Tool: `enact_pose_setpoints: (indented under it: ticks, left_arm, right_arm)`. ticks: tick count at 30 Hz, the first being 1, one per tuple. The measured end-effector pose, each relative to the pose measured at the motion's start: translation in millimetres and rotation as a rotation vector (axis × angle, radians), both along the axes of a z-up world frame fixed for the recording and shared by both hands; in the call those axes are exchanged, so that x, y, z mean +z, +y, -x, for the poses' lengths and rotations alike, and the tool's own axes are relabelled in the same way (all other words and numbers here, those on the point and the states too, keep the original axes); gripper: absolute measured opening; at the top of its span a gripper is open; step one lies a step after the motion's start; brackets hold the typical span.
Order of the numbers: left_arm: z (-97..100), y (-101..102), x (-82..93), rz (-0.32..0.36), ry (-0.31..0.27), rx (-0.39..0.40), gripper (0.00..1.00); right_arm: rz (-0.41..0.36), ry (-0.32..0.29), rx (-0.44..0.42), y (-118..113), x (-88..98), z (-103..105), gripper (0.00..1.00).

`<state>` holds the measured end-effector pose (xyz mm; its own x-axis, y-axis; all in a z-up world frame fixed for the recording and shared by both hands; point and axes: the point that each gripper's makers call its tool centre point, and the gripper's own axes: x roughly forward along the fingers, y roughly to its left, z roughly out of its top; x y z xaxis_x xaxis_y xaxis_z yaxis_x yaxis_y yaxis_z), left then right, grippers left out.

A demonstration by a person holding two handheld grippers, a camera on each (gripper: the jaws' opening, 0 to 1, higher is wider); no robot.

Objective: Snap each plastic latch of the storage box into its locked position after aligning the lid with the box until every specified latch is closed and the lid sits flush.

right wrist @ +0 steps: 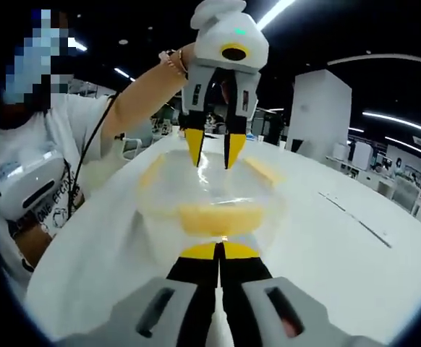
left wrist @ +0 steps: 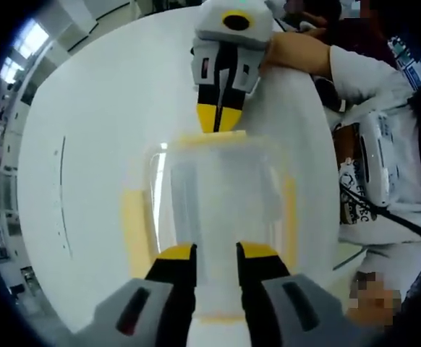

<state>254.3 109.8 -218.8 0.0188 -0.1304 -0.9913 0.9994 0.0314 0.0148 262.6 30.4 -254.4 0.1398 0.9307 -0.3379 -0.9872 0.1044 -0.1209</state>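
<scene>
A clear plastic storage box with yellow latches (left wrist: 218,210) stands on the round white desk (left wrist: 95,159), squarely between the two tools. In the left gripper view, the left hand-held gripper (left wrist: 216,253) rises from the bottom edge with its black, yellow-tipped jaws parted, a strip of the transparent lid showing through the gap; the tips lie over the box's near end, just ahead of the yellow latch (left wrist: 221,316) on that side. Past the far end of the box, the right hand-held gripper (left wrist: 218,119) points down with its yellow tips pressed together, meeting the far yellow latch (left wrist: 210,139) at the lid's edge. A person's hand (left wrist: 297,54) in a white sleeve holds it from behind. In the right gripper view, that same tool (right wrist: 218,251) comes up from below with its jaws closed against each other, tips touching the yellow latch (right wrist: 214,215) on the near wall of the box (right wrist: 210,195). Beyond the box, the left tool (right wrist: 212,153) hangs down over the far rim, jaws apart. Yellow side latches (left wrist: 134,231) show on both long sides of the box.
</scene>
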Motion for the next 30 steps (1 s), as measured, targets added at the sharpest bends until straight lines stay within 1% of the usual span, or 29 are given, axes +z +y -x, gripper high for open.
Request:
enact_pose_setpoints:
  ticks: [2,4,5,7,9,10,11,14,15,19,22,24,27,30]
  left_arm:
    - [-0.6,1,1.3,0.020,0.003,0.001,0.21]
    - [-1.1,1,1.8,0.031,0.004,0.004,0.21]
    - [-1.4,2,2.3,0.042,0.005,0.007,0.21]
    - [-1.6,2,2.7,0.056,0.006,0.010,0.21]
    - [-2.8,1,3.2,0.074,0.009,0.023,0.21]
    - [-3.4,1,3.5,0.079,0.011,0.027,0.20]
    - [-3.6,1,3.6,0.085,0.012,0.028,0.20]
    - [-9.1,4,6.1,0.101,0.013,0.032,0.20]
    - [-10.9,5,6.9,0.106,0.011,0.031,0.20]
    - [-6.3,2,6.4,0.128,-0.002,0.019,0.19]
    - [-3.7,1,6.1,0.166,-0.011,0.001,0.19]
    - [-3.9,0,6.3,0.187,-0.007,0.003,0.19]
    - [-3.3,-1,5.9,0.229,0.000,-0.002,0.19]
    - [-2.9,-4,5.6,0.252,-0.001,-0.006,0.19]
  right_arm:
    - [0.024,-0.001,-0.010,1,-5.0,-3,0.00]
    - [0.055,-0.018,-0.020,-2,-8.2,-6,0.00]
    - [0.064,-0.020,-0.040,-4,-8.8,-9,0.00]
    - [0.077,-0.010,-0.114,-11,-10.1,-21,0.00]
    - [0.116,-0.017,-0.190,-17,-12.3,-34,0.00]
    - [0.121,-0.020,-0.195,-17,-11.7,-36,0.00]
    - [0.123,-0.035,-0.198,-17,-9.1,-38,0.00]
    - [0.108,-0.048,-0.225,-16,1.2,-42,0.00]
    - [0.097,-0.055,-0.236,-14,6.6,-44,0.02]
    - [0.093,-0.071,-0.253,-10,17.0,-45,0.04]
    - [0.109,-0.086,-0.257,-7,25.7,-46,0.04]
    - [0.113,-0.094,-0.259,-6,31.4,-47,0.04]
    - [0.138,-0.153,-0.243,-1,52.2,-45,0.04]
    - [0.148,-0.177,-0.199,9,68.3,-36,0.04]
